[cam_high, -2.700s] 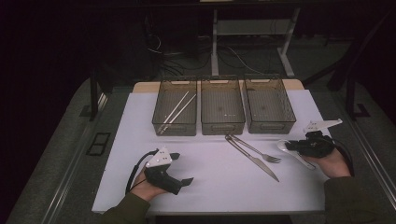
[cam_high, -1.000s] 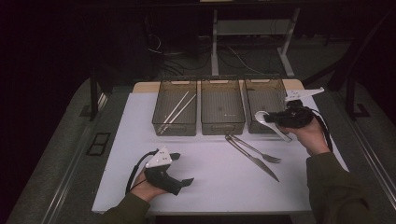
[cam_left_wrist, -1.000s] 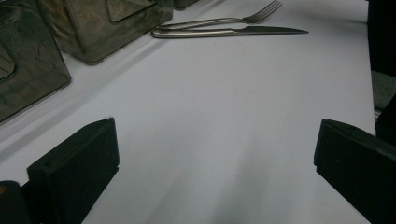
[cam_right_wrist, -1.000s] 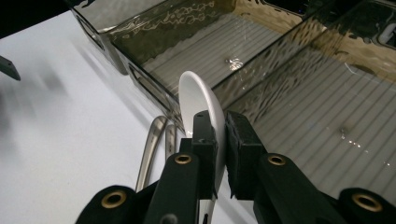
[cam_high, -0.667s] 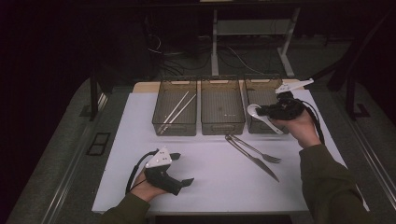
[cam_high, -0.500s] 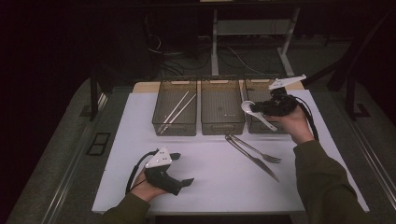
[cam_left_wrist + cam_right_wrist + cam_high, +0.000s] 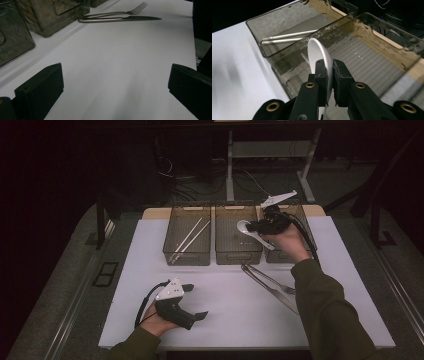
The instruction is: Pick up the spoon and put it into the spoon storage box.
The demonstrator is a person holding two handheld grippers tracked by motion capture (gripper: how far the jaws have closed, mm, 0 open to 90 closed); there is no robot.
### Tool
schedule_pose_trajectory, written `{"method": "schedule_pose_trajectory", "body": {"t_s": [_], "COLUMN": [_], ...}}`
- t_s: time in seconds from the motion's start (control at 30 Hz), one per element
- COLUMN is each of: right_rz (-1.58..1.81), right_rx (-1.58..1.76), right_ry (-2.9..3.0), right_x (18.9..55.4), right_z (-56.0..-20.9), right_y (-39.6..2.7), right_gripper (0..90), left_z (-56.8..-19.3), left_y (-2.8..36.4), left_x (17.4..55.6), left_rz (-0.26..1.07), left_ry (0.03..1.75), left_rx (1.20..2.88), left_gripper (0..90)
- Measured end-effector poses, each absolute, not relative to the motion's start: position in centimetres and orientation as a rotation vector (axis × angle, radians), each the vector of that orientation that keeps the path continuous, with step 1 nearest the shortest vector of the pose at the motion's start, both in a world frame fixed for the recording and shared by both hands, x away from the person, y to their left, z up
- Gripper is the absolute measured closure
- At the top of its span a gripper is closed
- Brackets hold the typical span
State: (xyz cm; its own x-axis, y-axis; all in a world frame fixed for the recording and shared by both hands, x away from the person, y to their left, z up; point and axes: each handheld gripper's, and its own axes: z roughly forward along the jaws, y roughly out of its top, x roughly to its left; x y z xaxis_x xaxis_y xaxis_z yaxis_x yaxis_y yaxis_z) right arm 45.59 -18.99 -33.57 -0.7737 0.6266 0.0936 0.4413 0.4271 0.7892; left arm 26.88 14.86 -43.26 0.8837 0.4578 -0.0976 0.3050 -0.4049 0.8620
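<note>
Right claw (image 7: 329, 72): clamped on the white spoon (image 7: 318, 53), up over the middle bin (image 7: 238, 235) at the bench's far edge; spoon handle hidden behind the jaws.
Left claw (image 7: 115, 87): wide open, empty, low near the bench's front edge.
Fork (image 7: 117, 13) and knife (image 7: 120, 19): side by side, handle ends cut off by a bin.

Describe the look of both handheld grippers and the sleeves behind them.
Both the left gripper and right gripper have black bodies, a pale grey three-cornered top plate and a trailing black cable. Their jaws are black blocks; brass-coloured rivets show at the right one's joints. The sleeves are dark olive.
</note>
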Motion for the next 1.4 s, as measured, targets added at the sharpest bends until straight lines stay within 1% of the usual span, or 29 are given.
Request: {"method": "schedule_pose_trajectory", "body": {"t_s": [0.37, 0.6, 0.8, 0.93, 1.03, 1.4], "right_rz": [1.212, 1.167, 1.112, 1.104, 1.157, 1.320], "right_rx": [0.951, 0.951, 0.948, 0.964, 0.972, 0.979], "right_ry": [2.490, 2.532, 2.591, 2.620, 2.612, 2.558], "right_x": [48.1, 48.4, 48.0, 47.7, 47.4, 45.7], "right_z": [-35.5, -37.3, -38.2, -38.9, -38.9, -36.3], "right_y": [-15.9, -14.8, -14.2, -14.5, -15.1, -16.5], "right_gripper": [82.5, 82.4, 81.4, 73.7, 70.7, 48.3], "left_z": [-43.2, -43.2, -43.2, -43.3, -43.3, -43.2], "left_y": [14.9, 14.8, 14.8, 14.7, 14.7, 14.8], "left_x": [26.9, 26.9, 26.8, 26.8, 26.8, 26.8], "left_rz": [0.181, 0.180, 0.176, 0.178, 0.177, 0.189], "left_ry": [0.542, 0.538, 0.539, 0.538, 0.541, 0.537], "left_rx": [2.016, 2.021, 2.022, 2.023, 2.022, 2.035], "left_gripper": [0.0, 0.0, 0.0, 0.0, 0.0, 0.0]}}
